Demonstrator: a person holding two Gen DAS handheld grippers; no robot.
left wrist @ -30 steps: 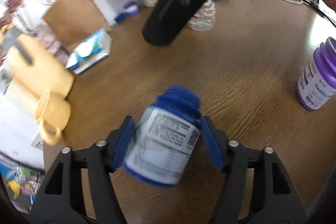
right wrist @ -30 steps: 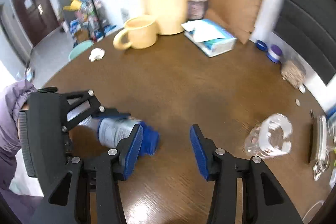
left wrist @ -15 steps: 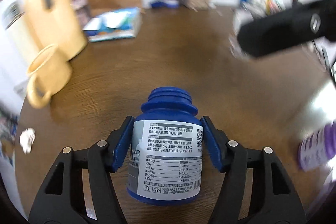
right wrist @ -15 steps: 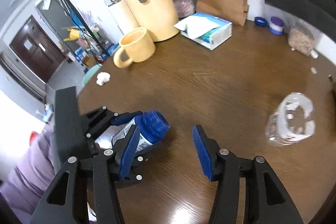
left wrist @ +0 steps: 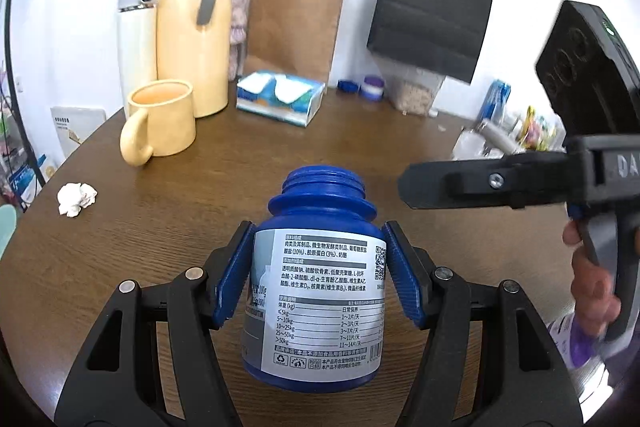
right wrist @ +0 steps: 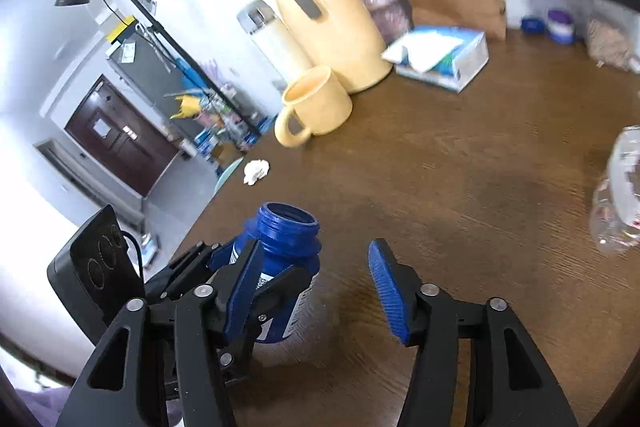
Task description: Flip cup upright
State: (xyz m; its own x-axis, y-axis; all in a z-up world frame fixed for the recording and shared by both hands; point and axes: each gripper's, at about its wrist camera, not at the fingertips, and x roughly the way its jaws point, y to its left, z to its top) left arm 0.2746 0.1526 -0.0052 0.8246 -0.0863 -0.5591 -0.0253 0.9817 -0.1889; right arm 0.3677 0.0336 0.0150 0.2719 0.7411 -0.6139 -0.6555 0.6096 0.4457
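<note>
Blue plastic bottle (left wrist: pixel 316 283) with a white printed label and an open threaded mouth stands upright between the pads of my left tool (left wrist: pixel 316 275) in the left wrist view; both blue ribbed pads press its sides, so that tool is clamped on it. Whether its base touches the brown wooden tabletop (left wrist: pixel 224 187) I cannot tell from here. Beyond it I see a pale yellow ceramic mug (left wrist: pixel 162 121), a tall yellow thermos jug (left wrist: pixel 194 39) just behind the mug, a blue tissue pack (left wrist: pixel 280 97) and a crumpled white paper scrap (left wrist: pixel 76 199). My right tool (left wrist: pixel 480 183) reaches in from the right, with a hand (left wrist: pixel 592 279) on its grip.

In the right wrist view, my right tool (right wrist: pixel 316 291) is spread wide with nothing between its pads. The bottle sits to its left, near the tabletop edge, gripped by the left tool. A crushed clear plastic bottle (right wrist: pixel 618 191) lies well apart at the right.
</note>
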